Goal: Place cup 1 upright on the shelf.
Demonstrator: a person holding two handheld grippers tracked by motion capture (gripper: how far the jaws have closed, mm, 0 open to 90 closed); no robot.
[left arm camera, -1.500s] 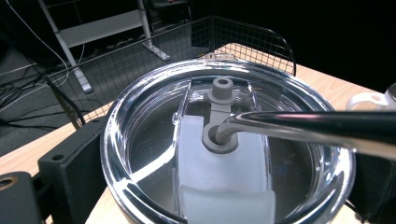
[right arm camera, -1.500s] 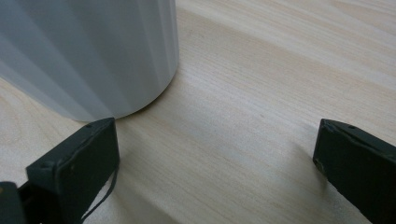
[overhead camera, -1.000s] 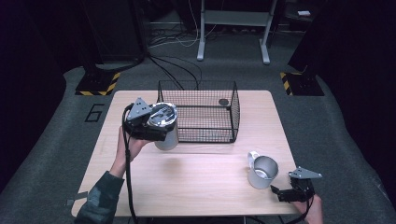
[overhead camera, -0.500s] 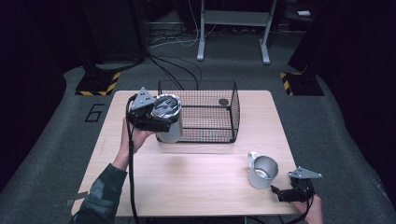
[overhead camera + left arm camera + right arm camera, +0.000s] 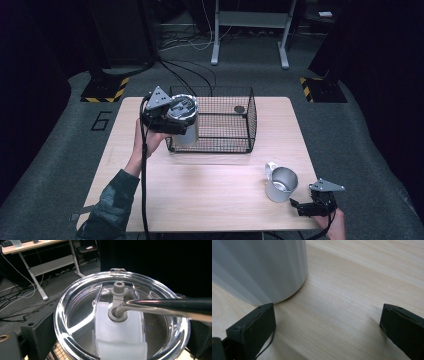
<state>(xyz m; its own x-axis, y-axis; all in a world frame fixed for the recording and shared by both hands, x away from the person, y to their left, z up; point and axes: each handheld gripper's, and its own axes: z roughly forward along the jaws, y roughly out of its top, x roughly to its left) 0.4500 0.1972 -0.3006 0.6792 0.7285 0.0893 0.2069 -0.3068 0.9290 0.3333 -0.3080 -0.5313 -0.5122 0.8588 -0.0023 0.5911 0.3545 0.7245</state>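
A steel tumbler (image 5: 188, 132) with a clear lid (image 5: 82, 315) and a bent metal straw (image 5: 160, 306) hangs in the air, with my left gripper (image 5: 172, 121) shut on it. It hovers at the left front corner of the black wire basket (image 5: 225, 125). In the left gripper view, black jaws press the tumbler from both sides. A metal mug (image 5: 280, 183) with a handle stands on the table at the right. Just right of it, my right gripper (image 5: 300, 206) rests low near the front edge, open, and its jaws (image 5: 327, 325) hold nothing while the mug's wall (image 5: 259, 267) stands beside the left one.
A small dark round thing (image 5: 239, 108) lies inside the basket at its far right. The wooden table (image 5: 200, 185) has bare room in front of the basket. Cables trail on the floor beyond, and a person's left forearm (image 5: 132, 160) reaches up from the front left.
My left gripper has carried the tumbler up and away from the person, rightward, to the basket's left front corner. The right gripper and the mug have stayed put.
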